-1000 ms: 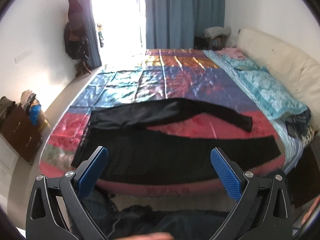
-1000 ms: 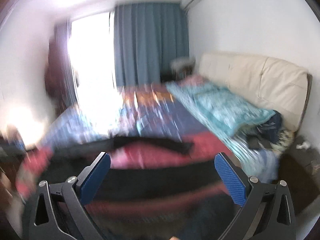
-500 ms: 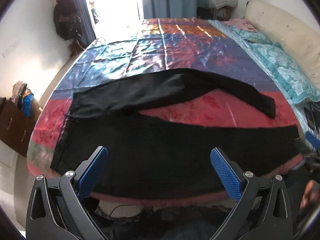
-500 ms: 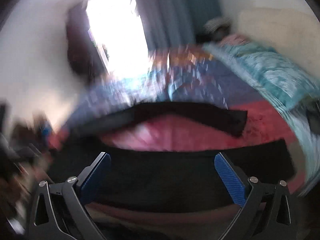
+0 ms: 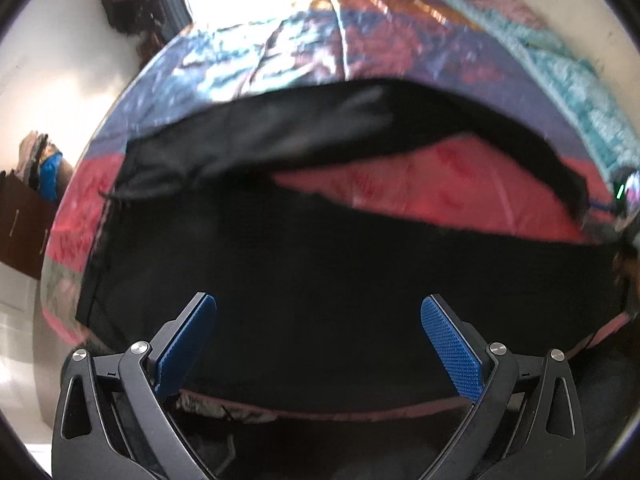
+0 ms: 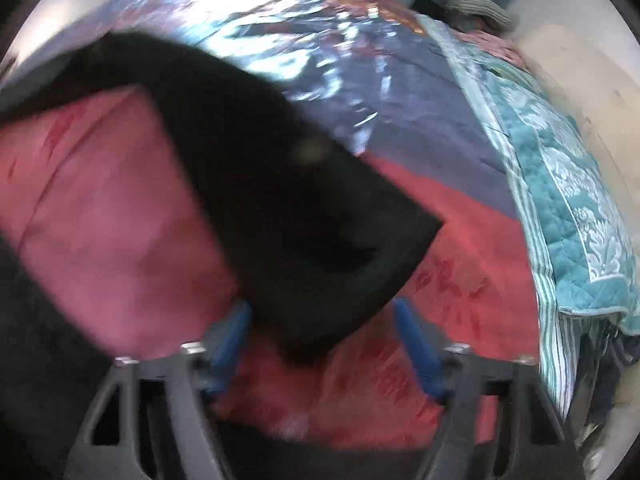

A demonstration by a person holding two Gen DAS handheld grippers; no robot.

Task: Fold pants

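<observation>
Black pants (image 5: 320, 272) lie spread across the near part of the bed, waist at the left, the two legs splayed apart to the right. My left gripper (image 5: 318, 320) is open and empty, hovering over the near leg. My right gripper (image 6: 324, 332) is open, its blue fingers (image 6: 416, 344) on either side of the hem of the far leg (image 6: 320, 240), just above the red bedspread. The right wrist view is blurred.
The bed has a shiny patchwork bedspread (image 5: 360, 48) in red, blue and purple. A teal quilt (image 6: 568, 184) lies along the right side by a cream headboard (image 6: 580, 72). A dark dresser (image 5: 20, 232) stands at the left by the wall.
Both grippers have moved forward and down toward the bed. The right gripper has swung to the far leg's hem and its fingers stand closer together than before.
</observation>
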